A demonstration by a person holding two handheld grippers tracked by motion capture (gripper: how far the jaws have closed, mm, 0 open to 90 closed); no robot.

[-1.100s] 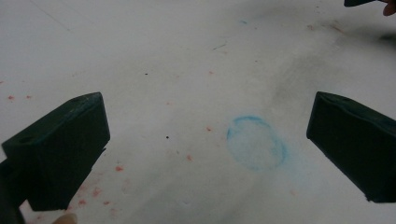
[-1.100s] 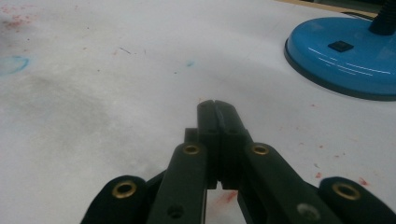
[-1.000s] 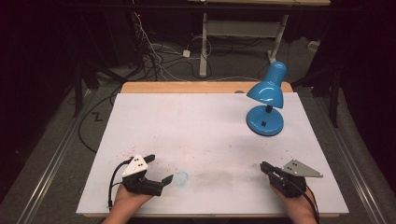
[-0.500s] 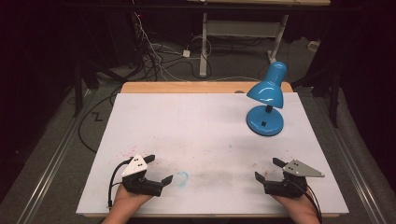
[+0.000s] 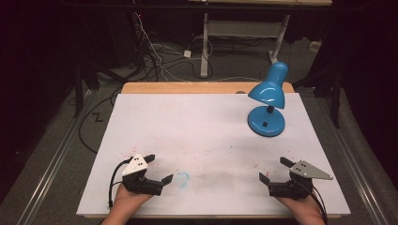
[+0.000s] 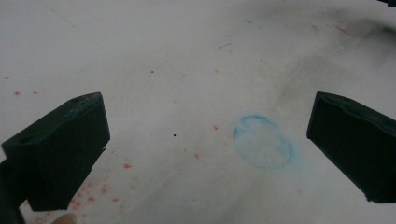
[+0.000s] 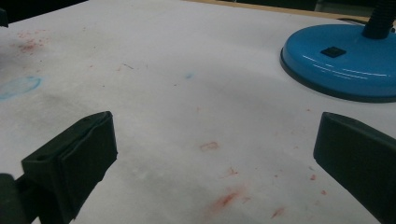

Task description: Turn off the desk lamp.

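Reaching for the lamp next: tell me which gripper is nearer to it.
The right gripper; the blue lamp stands on its side of the table, across from the left gripper.

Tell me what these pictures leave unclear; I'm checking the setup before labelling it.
- Lamp bulb: high view, the shade faces down and hides it.
- Lamp's neck and shade: right gripper view, cut off by the top edge above the base.
- Lamp switch state: too small in both views.
- Person's forearms: high view, cut off by the bottom edge behind the left gripper and right gripper.

Sole obstacle: blue lamp (image 5: 267, 105) far right on white sheet (image 5: 197, 126); remaining sheet open for passage.
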